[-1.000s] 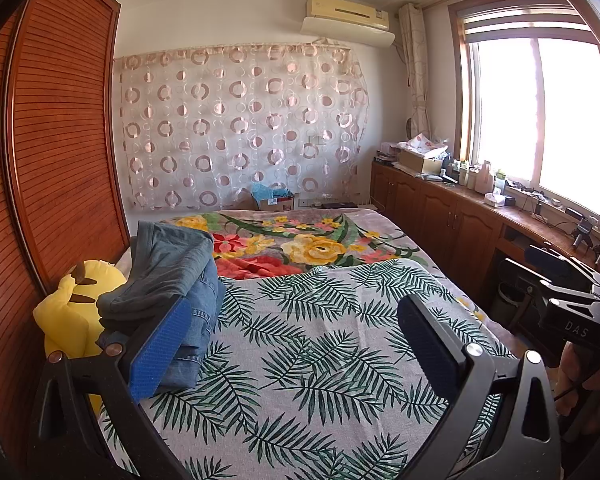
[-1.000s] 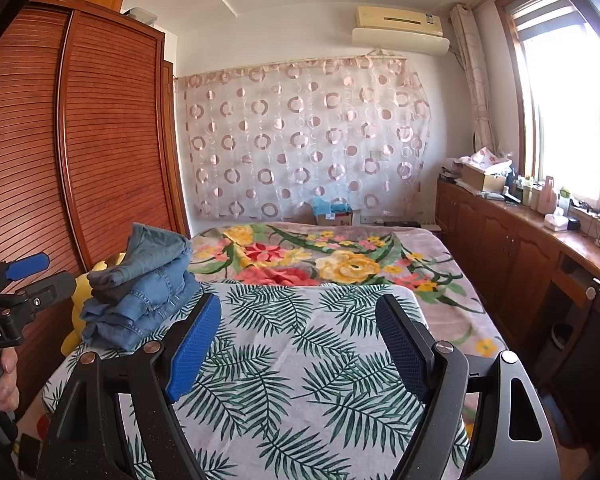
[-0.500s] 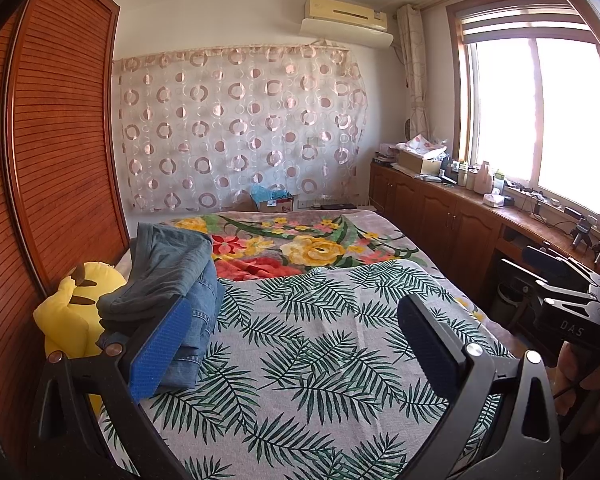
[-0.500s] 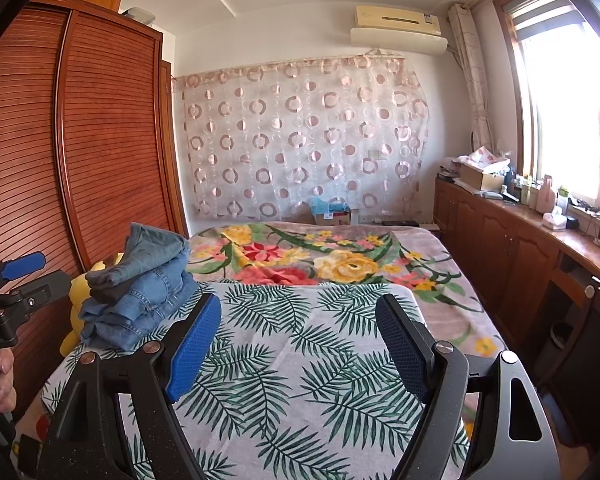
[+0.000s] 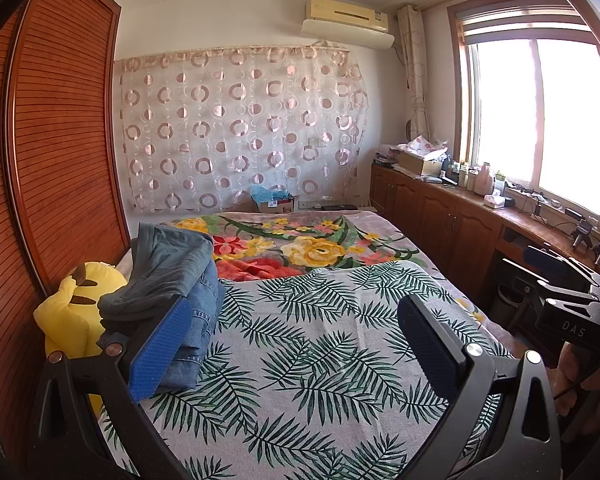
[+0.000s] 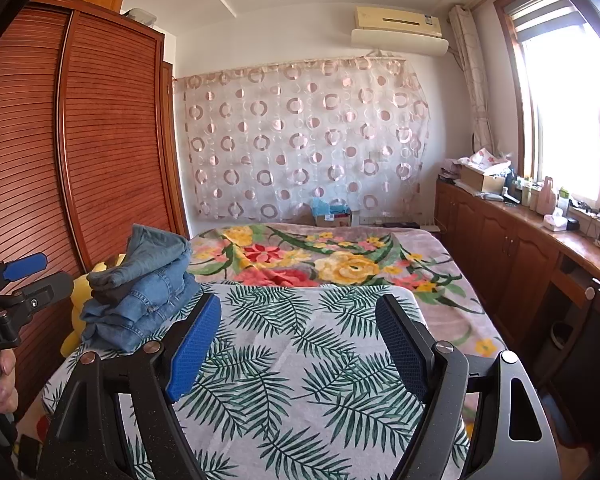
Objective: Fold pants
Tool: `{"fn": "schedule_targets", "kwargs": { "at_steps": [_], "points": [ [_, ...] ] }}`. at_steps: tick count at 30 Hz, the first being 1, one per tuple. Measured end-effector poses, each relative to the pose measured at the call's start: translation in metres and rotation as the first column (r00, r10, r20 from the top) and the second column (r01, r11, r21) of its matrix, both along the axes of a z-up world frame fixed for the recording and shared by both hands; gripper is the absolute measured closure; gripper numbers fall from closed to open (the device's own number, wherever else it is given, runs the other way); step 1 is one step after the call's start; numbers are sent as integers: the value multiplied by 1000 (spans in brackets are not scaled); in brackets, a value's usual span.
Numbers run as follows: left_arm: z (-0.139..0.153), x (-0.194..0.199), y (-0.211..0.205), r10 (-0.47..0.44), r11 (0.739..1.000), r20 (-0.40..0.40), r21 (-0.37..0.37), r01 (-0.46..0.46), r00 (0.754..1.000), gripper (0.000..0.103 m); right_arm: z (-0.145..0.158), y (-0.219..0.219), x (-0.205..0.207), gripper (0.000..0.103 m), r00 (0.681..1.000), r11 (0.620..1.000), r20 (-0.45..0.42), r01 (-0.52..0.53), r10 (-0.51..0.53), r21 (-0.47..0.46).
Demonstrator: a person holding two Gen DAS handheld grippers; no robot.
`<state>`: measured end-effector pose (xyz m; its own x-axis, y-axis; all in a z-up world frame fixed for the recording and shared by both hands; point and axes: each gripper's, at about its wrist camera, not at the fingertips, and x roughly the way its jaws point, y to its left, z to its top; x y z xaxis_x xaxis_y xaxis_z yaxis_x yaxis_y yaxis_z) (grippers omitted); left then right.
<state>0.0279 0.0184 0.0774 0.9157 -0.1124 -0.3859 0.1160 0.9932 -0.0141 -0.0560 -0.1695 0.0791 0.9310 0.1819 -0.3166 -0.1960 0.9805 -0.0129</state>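
Note:
A pile of blue and grey-blue denim pants lies on the left side of the bed, on the palm-leaf cover; it also shows in the right wrist view. My left gripper is open and empty, above the near part of the bed, its left pad just in front of the pile. My right gripper is open and empty, above the leaf cover to the right of the pile. Each gripper shows at the edge of the other's view.
A yellow plush toy sits between the pants and the wooden wardrobe on the left. A floral blanket covers the far bed. Wooden cabinets with clutter run under the window at right.

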Motion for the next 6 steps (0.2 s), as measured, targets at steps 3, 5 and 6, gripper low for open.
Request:
{"fn": "schedule_targets", "kwargs": {
  "at_steps": [3, 5, 6],
  "points": [
    [0, 0, 0, 0, 1000, 1, 1, 0, 1000, 0, 0, 0, 0, 22, 1000, 1000, 0, 0, 0, -1],
    [0, 0, 0, -1, 1000, 0, 0, 1, 1000, 0, 0, 0, 0, 22, 1000, 1000, 0, 0, 0, 0],
    [0, 0, 0, -1, 1000, 0, 0, 1, 1000, 0, 0, 0, 0, 22, 1000, 1000, -1, 1, -1, 1]
  ]
}}
